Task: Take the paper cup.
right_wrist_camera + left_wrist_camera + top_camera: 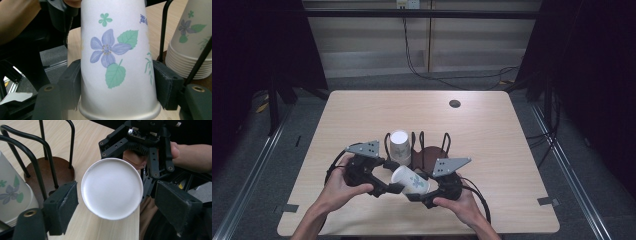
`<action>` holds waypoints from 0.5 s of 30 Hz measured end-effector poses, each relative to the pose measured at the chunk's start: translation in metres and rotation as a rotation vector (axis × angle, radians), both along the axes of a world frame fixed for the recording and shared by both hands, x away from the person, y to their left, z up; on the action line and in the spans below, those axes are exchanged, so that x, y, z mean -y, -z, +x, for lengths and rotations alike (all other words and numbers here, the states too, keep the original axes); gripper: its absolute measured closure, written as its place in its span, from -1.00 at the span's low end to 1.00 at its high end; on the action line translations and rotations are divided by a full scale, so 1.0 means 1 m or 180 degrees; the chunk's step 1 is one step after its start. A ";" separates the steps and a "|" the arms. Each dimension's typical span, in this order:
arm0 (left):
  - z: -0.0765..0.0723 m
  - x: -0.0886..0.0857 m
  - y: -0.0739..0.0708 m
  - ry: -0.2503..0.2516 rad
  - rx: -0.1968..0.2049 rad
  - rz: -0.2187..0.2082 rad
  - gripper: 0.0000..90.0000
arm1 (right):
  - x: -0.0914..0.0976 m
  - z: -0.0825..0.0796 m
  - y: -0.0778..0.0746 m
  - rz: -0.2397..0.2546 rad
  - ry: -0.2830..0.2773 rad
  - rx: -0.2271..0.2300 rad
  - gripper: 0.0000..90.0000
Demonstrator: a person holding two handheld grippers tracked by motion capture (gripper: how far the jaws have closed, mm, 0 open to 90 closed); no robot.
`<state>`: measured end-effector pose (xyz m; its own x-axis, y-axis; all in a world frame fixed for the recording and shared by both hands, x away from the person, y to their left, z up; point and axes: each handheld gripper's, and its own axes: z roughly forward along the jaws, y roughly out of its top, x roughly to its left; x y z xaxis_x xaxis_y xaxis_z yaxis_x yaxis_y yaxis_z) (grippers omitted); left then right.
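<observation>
Paper cup (117, 62) sits clamped between the right gripper's (117, 82) fingers (72, 82).

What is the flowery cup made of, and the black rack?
The cup looks like matte white paper: printed flowers and a rolled rim. The rack seems to be thin metal rod with glossy black coating, standing on a brown base, probably wood.

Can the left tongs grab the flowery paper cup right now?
Probably yes. The flowery paper cup sits base-first between the left tongs' open pads, nothing blocking, a gap on each side. But the right tongs already squeeze it, so they share.
</observation>
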<state>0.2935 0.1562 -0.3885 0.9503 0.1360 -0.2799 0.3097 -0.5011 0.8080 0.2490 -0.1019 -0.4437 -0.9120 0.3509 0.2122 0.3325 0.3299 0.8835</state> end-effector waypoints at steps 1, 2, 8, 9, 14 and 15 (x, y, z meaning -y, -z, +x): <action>0.000 -0.001 0.000 -0.0017 0.0016 -0.0007 -0.63 | 0.001 0.000 0.000 -0.0019 0.0015 0.0001 -0.28; 0.001 -0.003 -0.001 -0.0039 0.0045 0.0007 -0.65 | 0.001 0.001 0.000 -0.0038 0.0034 -0.0004 -0.28; 0.001 -0.009 -0.002 -0.0093 0.0186 0.0103 -0.65 | 0.007 0.002 -0.003 -0.0089 0.0072 -0.0020 -0.27; 0.001 -0.009 -0.002 -0.0093 0.0186 0.0103 -0.64 | 0.008 0.002 -0.003 -0.0093 0.0076 -0.0020 -0.27; 0.000 -0.005 0.001 -0.0003 0.0302 0.0269 -0.64 | 0.013 0.004 -0.004 -0.0180 0.0123 -0.0020 -0.26; 0.000 -0.005 0.002 0.0009 0.0314 0.0300 -0.62 | 0.013 0.004 -0.005 -0.0177 0.0129 -0.0026 -0.26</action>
<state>0.2934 0.1611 -0.3906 0.9730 0.1546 -0.1713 0.2296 -0.5770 0.7838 0.2532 -0.1153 -0.4391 -0.8951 0.3991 0.1988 0.3538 0.3646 0.8613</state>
